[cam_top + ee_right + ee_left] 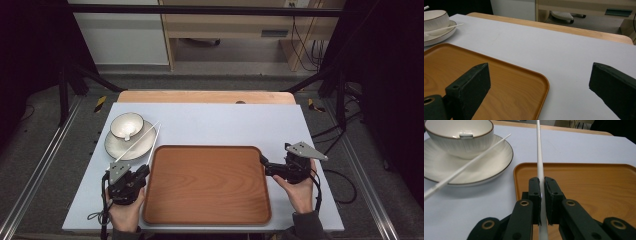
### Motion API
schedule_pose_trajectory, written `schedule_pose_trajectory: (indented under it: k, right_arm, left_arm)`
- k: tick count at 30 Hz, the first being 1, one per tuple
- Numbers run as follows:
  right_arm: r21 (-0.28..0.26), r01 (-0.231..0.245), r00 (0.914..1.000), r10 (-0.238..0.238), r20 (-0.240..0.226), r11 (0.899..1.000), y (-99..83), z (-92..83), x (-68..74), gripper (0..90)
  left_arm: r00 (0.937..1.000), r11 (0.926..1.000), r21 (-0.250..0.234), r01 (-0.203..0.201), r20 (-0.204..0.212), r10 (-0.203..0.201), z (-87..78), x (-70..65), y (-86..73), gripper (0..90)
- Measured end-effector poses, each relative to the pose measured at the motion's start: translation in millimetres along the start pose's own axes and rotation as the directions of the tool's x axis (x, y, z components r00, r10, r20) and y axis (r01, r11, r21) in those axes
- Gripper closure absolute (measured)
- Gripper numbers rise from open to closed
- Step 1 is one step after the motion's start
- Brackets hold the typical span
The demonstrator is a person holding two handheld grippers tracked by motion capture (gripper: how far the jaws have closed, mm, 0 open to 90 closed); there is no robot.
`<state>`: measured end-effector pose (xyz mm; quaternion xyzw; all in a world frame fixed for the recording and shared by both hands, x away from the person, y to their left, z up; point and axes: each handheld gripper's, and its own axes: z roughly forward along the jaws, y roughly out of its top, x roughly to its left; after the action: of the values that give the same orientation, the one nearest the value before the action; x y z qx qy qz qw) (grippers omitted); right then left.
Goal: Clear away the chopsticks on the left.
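Two black jaws of the left gripper (542, 195) are clamped on a white chopstick (539, 157), which runs up between them and points away over the near left corner of the wooden tray (584, 182). Seen from above, this gripper (141, 172) sits at the tray's left edge (150, 190), held in the person's left hand (125, 212) (the chopstick's far tip reaches toward the dishes). A second white chopstick (469, 165) lies slanted across the rim of a white plate (486, 167), beside the ribbed white bowl (459, 137) standing on that plate. The right gripper (539, 82) has its jaws spread wide with nothing between them; one hangs over the tray's right corner (541, 85), the other over the pale grey table mat (564, 57). From above, the right gripper (263, 161) is just beside the tray's right edge, in the right hand (300, 190). Plate (127, 142) and bowl (126, 125) stand at the mat's far left.
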<state>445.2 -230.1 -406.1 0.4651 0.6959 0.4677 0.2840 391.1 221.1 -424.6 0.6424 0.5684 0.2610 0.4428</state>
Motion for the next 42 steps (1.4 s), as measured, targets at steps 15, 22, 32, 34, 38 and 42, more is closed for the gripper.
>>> schedule_pose_trajectory:
  k: [15,22,32,34,38,42]
  right_arm:
    - [0.014,0.009,0.9999,-0.008,-0.007,1.0,-1.6,3.6,1.8,4.2]
    - [0.018,0.007,0.9999,-0.007,-0.009,1.0,-2.2,5.0,2.8,4.3]
    - [0.023,0.01,0.9999,-0.01,-0.009,1.0,-2.6,5.4,2.9,4.4]
    - [0.024,0.009,0.9999,-0.008,-0.011,1.0,-2.5,5.3,3.2,4.4]
    - [0.024,0.009,0.9999,-0.009,-0.012,1.0,-2.6,5.3,3.2,4.4]
    - [0.024,0.009,0.9999,-0.009,-0.012,1.0,-2.6,5.4,3.1,4.5]
  left_arm:
    - [0.9968,0.9991,0.032,0.028,-0.076,-0.026,8.8,-7.4,-44.7,84.1]
    - [0.996,0.9978,0.061,0.027,-0.087,-0.022,15.5,-10.1,-49.3,84.1]
    - [0.9944,0.993,0.118,0.011,-0.105,0.002,27.2,-18.1,-55.1,84.1]
    - [0.9933,0.9924,0.123,0.006,-0.115,0.008,27.9,-18.3,-55.8,84.1]
    - [0.9923,0.9906,0.137,0.003,-0.123,0.014,28.9,-18.9,-56.8,84.1]
    - [0.9918,0.9894,0.145,0.003,-0.127,0.016,29.9,-18.4,-57.0,83.9]
